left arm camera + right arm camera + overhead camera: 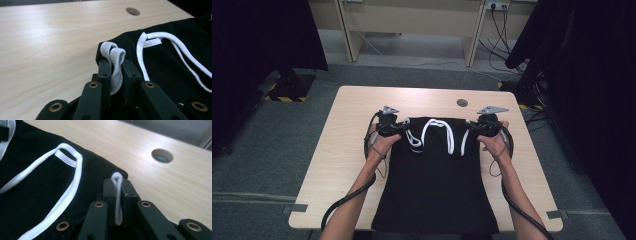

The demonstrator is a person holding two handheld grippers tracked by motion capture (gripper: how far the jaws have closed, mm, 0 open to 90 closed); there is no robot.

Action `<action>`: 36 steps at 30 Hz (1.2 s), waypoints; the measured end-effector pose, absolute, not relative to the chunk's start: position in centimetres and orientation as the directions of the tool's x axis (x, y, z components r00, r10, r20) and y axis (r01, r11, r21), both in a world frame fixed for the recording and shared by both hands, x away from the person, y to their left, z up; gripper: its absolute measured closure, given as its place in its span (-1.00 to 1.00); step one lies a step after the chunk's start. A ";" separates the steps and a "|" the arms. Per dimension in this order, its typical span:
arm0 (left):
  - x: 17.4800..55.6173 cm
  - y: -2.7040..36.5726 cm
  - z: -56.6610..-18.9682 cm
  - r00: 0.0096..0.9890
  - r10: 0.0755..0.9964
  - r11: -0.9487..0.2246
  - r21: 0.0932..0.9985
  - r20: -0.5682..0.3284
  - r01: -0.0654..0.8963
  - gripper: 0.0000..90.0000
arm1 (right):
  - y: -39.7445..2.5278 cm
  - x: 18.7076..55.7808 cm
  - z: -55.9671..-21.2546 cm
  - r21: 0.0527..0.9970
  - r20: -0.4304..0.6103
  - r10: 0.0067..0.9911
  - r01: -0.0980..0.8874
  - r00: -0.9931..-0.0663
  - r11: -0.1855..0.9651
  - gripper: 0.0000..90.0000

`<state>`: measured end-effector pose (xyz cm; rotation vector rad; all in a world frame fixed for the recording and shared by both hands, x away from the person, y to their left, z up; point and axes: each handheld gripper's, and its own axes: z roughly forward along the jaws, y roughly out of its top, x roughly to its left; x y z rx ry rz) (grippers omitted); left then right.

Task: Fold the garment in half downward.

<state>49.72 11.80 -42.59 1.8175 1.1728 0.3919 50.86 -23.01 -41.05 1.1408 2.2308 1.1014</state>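
A black drawstring bag (pixel 434 185) lies flat on the wooden table (pixel 347 130), its mouth toward the far side, with white cords (pixel 436 131) looped over its top. My left gripper (pixel 398 127) is shut on a grey strap loop (pixel 113 60) at the bag's far left corner (pixel 100 50). At the far right corner, my right gripper (pixel 473 127) is shut on a thin white loop (pixel 117 192). White cord (pixel 150 42) runs across the black cloth (pixel 30 195) beside both sets of jaws.
A round cable hole (pixel 462 103) sits in the table beyond the bag, also seen as the hole (pixel 162 155). Bare wood lies left and right of the bag. Desks, cables and dark curtains stand past the far edge.
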 end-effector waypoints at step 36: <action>34.1 13.0 -45.0 0.666 0.746 -0.278 0.906 -0.006 0.319 0.70 | -23.4 36.6 -43.5 0.857 -0.058 0.676 0.311 -0.734 0.411 0.88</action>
